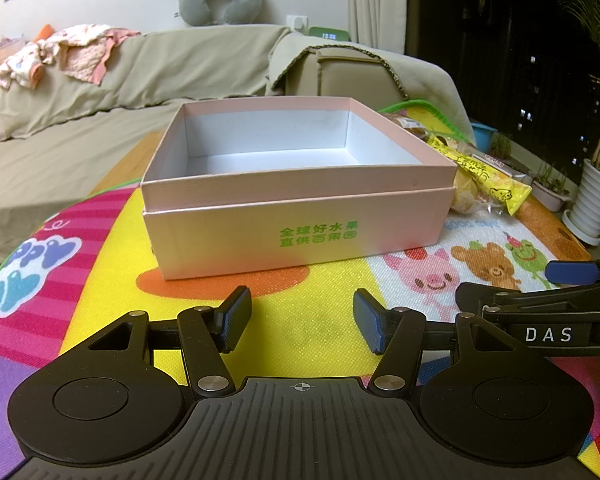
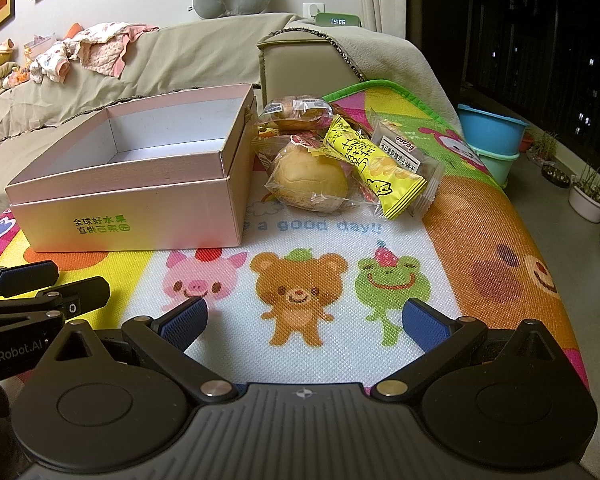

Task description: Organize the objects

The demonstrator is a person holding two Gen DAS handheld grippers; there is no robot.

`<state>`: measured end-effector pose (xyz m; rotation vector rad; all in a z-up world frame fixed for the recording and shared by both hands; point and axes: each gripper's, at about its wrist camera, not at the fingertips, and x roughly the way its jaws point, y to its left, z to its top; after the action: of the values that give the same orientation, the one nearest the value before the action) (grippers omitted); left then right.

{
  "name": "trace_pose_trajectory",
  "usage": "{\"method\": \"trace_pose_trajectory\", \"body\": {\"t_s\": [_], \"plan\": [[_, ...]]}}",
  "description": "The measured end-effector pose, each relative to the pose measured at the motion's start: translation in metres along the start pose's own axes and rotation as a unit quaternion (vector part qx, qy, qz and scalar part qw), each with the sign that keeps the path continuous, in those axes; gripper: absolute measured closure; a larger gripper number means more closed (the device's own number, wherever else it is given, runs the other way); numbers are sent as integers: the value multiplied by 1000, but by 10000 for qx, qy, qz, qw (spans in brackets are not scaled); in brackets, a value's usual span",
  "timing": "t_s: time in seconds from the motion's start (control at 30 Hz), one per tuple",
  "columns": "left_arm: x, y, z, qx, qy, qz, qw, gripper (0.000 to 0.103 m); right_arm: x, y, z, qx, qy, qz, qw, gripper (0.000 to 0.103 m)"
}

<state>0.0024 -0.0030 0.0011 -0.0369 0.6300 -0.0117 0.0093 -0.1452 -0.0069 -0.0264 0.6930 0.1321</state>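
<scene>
On cartoon-print mat (image 2: 312,240), wrapped snacks (image 2: 340,164) lie piled beside empty pink cardboard box (image 2: 140,184); both tongs, left (image 1: 302,322) & right (image 2: 306,320), wide open, holding nothing. Risk: crinkly wrappers slip, or neighbours get dragged w/ the grab.

box (image 2: 132,184) on mat (image 2: 340,280) | snack packets (image 2: 340,160) just right of box

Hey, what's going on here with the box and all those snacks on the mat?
A person is holding two grippers over a colourful cartoon mat, apparently about to tidy up. Both the left gripper and the right gripper are open and hold nothing. The pink box sits open and empty, nested in its lid. Beside it lies a pile of wrapped snacks, including a bagged bun and a yellow packet. Nothing is packed yet.
</scene>
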Motion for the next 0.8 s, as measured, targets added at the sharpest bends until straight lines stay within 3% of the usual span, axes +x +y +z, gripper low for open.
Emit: {"method": "trace_pose_trajectory", "body": {"t_s": [0.8], "plan": [[0, -2, 0, 69, 10, 46, 10000, 41, 5, 0, -1, -17, -2, -12, 10000, 0]]}}
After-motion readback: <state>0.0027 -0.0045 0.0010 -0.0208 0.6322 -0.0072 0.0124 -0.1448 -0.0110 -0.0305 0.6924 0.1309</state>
